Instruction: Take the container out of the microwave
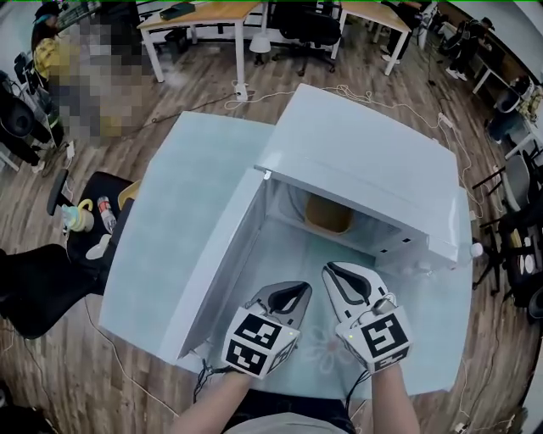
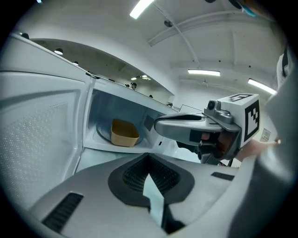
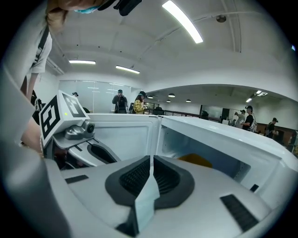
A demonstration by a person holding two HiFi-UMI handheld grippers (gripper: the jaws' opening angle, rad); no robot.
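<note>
Tan open-top container (image 1: 328, 214) sits upright inside white microwave (image 1: 365, 161), frame centre. Microwave door (image 1: 216, 254) swung open, lower left.

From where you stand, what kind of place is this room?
Probably an open-plan office or lab: wooden desks, black office chairs and ceiling strip lights.

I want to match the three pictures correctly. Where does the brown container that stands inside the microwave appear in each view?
Head view: the container is just above the centre, slightly to the right.
Left gripper view: the container is left of centre, at middle height.
Right gripper view: the container is right of centre; only its yellowish top shows.
Shared landmark: the open microwave door, left of the container in every view.
</note>
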